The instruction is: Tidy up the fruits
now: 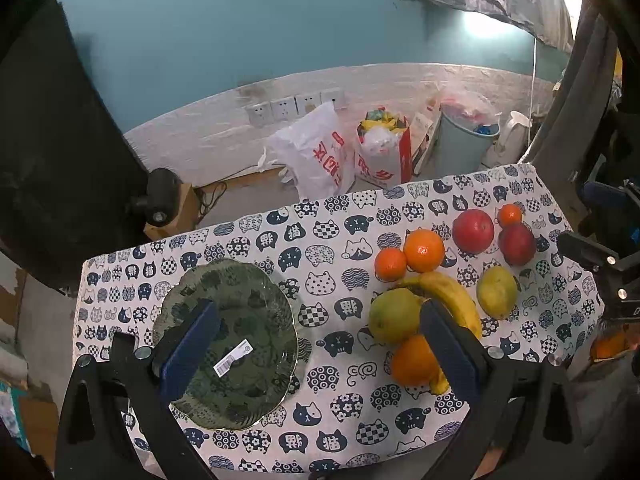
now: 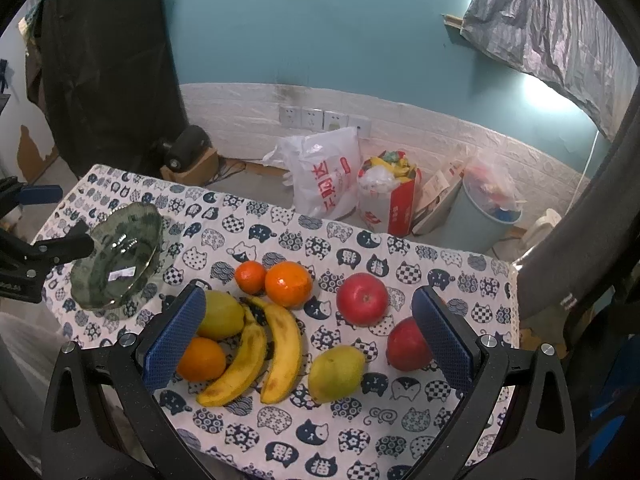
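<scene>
Fruits loose on counter [image 2: 352, 432] toward right edge; green glass plate [image 2: 120, 256] empty near left edge. Bananas [image 2: 256, 356] soft, easily bruised — best taken mid-length. Apples [image 2: 362, 298] firm, smooth, slippery — gripped across widest girth. Left gripper [image 1: 320, 344] and right gripper [image 2: 308, 344]: jaws apart, nothing held.

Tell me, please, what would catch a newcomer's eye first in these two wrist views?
Probably the bright fruit heaped on the cat-print tablecloth: two bananas lying side by side, oranges just behind them, and red apples to their right. Next would be the green glass plate, standing bare of fruit at the cloth's left end. Both the left gripper and right gripper are open and hold nothing.
</scene>
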The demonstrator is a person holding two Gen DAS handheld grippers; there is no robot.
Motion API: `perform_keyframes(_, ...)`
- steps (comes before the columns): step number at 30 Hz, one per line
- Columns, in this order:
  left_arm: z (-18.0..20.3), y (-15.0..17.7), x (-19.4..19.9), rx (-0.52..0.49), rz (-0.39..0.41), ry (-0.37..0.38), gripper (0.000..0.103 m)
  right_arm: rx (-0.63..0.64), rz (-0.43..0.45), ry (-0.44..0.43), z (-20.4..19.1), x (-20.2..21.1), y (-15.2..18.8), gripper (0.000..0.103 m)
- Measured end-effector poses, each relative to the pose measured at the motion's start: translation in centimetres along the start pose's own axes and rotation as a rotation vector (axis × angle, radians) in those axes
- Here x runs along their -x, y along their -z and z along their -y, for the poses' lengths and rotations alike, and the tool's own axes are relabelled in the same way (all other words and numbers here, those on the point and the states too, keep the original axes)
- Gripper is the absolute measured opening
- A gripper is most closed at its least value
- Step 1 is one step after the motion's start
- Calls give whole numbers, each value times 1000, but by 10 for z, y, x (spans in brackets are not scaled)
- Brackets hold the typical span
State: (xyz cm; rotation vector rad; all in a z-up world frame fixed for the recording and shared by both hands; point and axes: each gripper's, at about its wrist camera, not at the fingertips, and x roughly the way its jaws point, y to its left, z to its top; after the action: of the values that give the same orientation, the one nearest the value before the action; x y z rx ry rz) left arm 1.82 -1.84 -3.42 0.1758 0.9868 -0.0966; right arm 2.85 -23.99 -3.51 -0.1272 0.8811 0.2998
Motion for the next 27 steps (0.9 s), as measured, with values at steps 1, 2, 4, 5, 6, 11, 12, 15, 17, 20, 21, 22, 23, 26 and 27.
perform_keyframes(1, 1, -1, -2, -2, -4, 0, 101, -1, -1, 1, 1, 0, 1, 101)
perform_keyframes(2, 2, -1, -4, -4, -9, 3, 101, -3, -3, 3, 3, -1, 1, 101)
perform_keyframes(4, 3, -3, -8, -4, -19, 11, 101, -5, -9, 6, 7, -2, 2, 101)
perform_keyframes(5, 4, -3, -11, -4, -25, 14, 101, -7, -13, 8, 9, -3, 3, 101)
perform_keyframes(6, 5, -4, -14, -5, -32, 18, 101, -9, -18, 11, 11, -5, 3, 101)
perform_keyframes(11, 13, -7, -34, -11, -77, 52, 101, -34, -60, 22, 29, -18, 2, 101)
perform_keyframes(12, 16, -8, -42, -12, -96, 68, 101, -43, -69, 23, 33, -21, 2, 101)
perform_keyframes(15, 20, -8, -59, -6, -142, 98, 101, -76, -96, 23, 46, -31, 3, 101)
perform_keyframes(17, 24, -8, -72, 1, -174, 111, 101, -92, -111, 30, 53, -36, 4, 101)
perform_keyframes(20, 30, -6, -92, 7, -215, 122, 101, -103, -140, 49, 63, -47, 7, 101)
perform_keyframes(21, 33, -5, -100, 7, -228, 122, 101, -106, -150, 53, 66, -51, 8, 101)
perform_keyframes(22, 34, -4, -104, 6, -235, 125, 101, -110, -160, 54, 68, -55, 9, 101)
perform_keyframes(23, 37, -3, -109, 5, -246, 130, 101, -114, -170, 56, 71, -58, 11, 101)
perform_keyframes(26, 41, -1, -125, 7, -283, 134, 101, -131, -202, 58, 81, -72, 16, 101)
perform_keyframes(27, 43, 0, -132, 6, -296, 130, 101, -136, -213, 59, 84, -77, 18, 101)
